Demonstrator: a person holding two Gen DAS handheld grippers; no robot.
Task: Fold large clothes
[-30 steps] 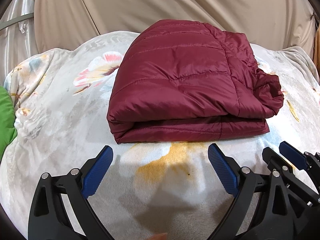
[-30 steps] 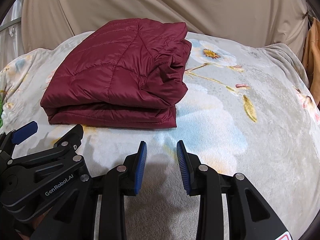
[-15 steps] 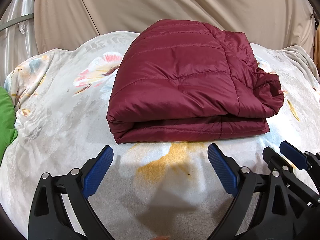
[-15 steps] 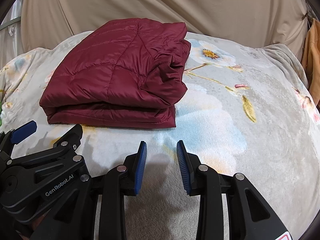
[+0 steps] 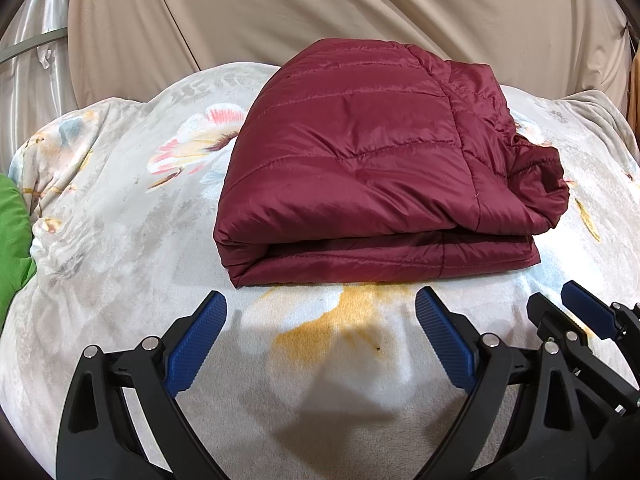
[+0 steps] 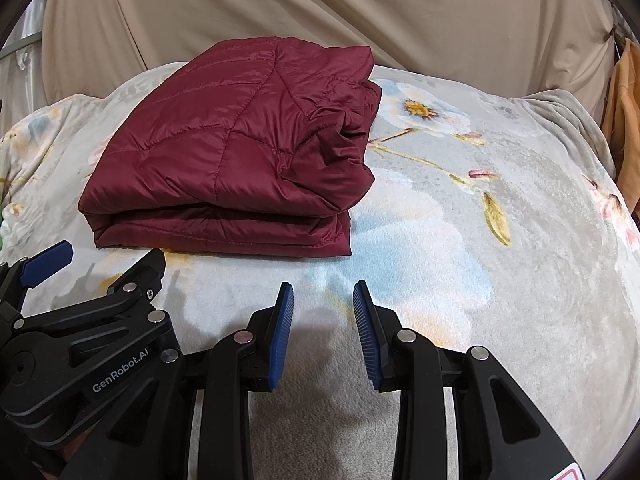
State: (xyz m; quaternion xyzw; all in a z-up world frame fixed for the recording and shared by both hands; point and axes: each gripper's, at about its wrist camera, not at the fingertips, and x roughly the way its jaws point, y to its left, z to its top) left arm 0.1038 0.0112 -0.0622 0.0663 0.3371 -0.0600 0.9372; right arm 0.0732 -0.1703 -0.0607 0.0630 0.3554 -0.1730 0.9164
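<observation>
A maroon quilted puffer jacket (image 5: pixel 368 176) lies folded into a thick rectangle on a floral blanket (image 5: pixel 120 208); it also shows in the right wrist view (image 6: pixel 240 152). My left gripper (image 5: pixel 320 304) is wide open and empty, just short of the jacket's near edge. My right gripper (image 6: pixel 323 292) is open with a narrower gap and empty, near the jacket's front right corner. Each gripper shows at the edge of the other's view: the right one in the left wrist view (image 5: pixel 576 320), the left one in the right wrist view (image 6: pixel 92 272).
The blanket (image 6: pixel 500 280) covers a rounded soft surface. A beige sheet (image 5: pixel 360 12) hangs behind. A green cloth (image 5: pixel 12 240) lies at the far left. An orange garment (image 6: pixel 626 120) hangs at the far right.
</observation>
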